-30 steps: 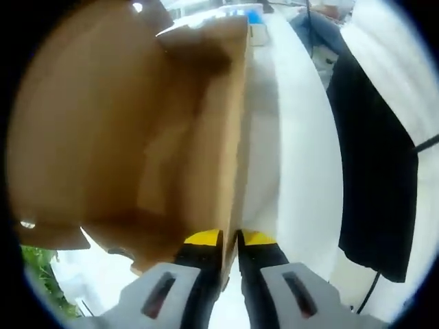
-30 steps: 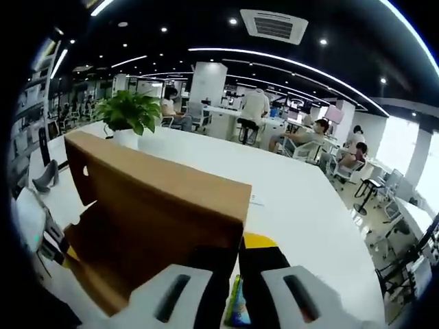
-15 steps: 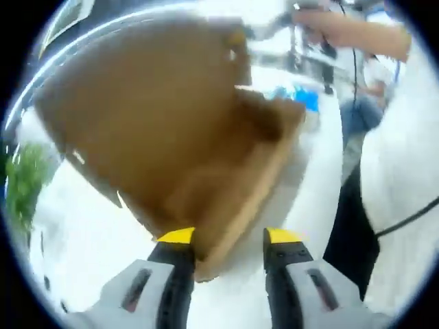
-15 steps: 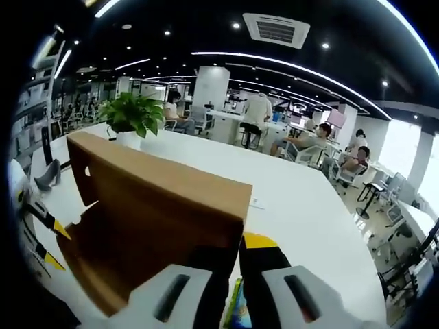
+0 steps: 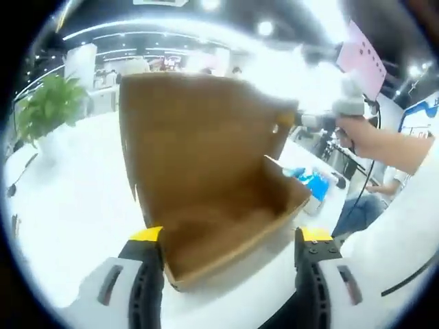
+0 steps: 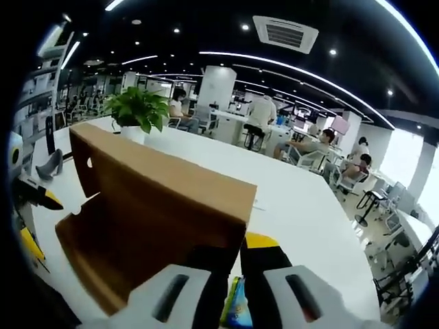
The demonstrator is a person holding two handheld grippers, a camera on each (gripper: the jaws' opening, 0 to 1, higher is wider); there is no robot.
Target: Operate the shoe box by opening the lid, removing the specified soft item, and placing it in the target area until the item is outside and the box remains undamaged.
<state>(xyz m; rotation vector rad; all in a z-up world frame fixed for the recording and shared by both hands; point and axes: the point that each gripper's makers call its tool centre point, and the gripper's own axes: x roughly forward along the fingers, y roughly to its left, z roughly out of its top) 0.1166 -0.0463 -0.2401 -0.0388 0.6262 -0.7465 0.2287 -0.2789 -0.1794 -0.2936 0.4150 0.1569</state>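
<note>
The brown cardboard shoe box [image 5: 226, 226] stands on the white table with its lid [image 5: 192, 130] raised upright. Bare cardboard shows inside it. My left gripper [image 5: 230, 236] is open, its yellow-tipped jaws wide apart on either side of the box's near corner and touching nothing. My right gripper [image 6: 236, 248] is shut on the lid's [image 6: 158, 199] top edge; in the left gripper view the right gripper [image 5: 322, 120] comes in from the right, held by a hand. A blue, colourful soft item [image 5: 314, 186] lies on the table just beyond the box, and the same item [image 6: 235, 310] shows below my right jaws.
A potted green plant [image 6: 139, 110] stands on the long white table [image 6: 302, 205] behind the box. The left gripper [image 6: 38, 223] shows at the left edge of the right gripper view. People sit at desks far back. A person's white sleeve [image 5: 405, 233] is at the right.
My left gripper, shut on the box wall a second ago, has opened wide and pulled back from the box. The right gripper has kept its hold on the lid.
</note>
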